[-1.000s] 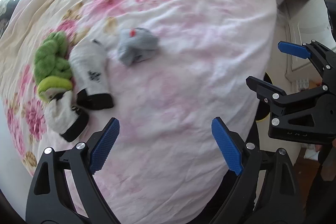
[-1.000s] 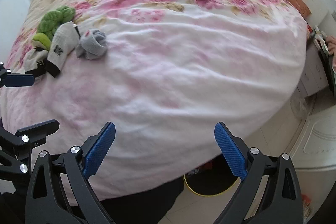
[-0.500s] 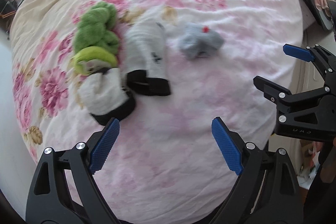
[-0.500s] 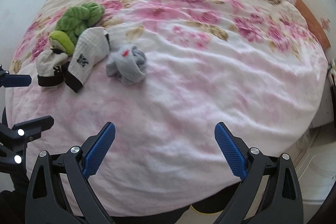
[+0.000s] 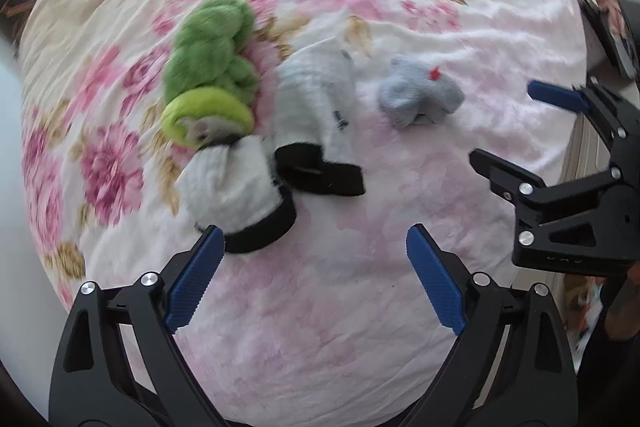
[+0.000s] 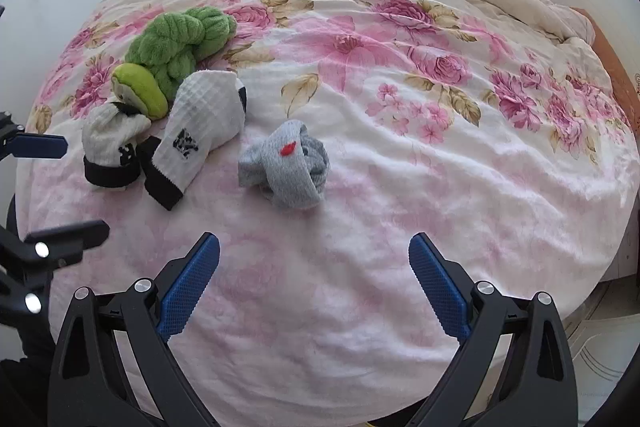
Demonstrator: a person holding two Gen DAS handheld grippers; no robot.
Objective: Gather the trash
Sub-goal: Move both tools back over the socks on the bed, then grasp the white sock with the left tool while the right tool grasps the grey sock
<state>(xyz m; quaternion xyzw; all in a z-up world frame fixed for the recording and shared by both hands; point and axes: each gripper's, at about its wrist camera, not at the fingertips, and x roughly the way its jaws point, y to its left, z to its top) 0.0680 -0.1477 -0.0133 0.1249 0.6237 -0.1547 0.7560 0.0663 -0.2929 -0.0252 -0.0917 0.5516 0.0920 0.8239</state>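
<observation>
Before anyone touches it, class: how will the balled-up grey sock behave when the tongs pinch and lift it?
The grey sock looks soft and knitted, so it will probably squash rather than resist. It seems loosely bundled, with a loop wrapped around it, so it may unroll and dangle. Lying on the floral quilt, it should shift rather than roll.

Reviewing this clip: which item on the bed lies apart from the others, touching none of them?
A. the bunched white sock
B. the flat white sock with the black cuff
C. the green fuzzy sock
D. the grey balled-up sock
D: the grey balled-up sock has bare floral bedspread all around it.
</observation>
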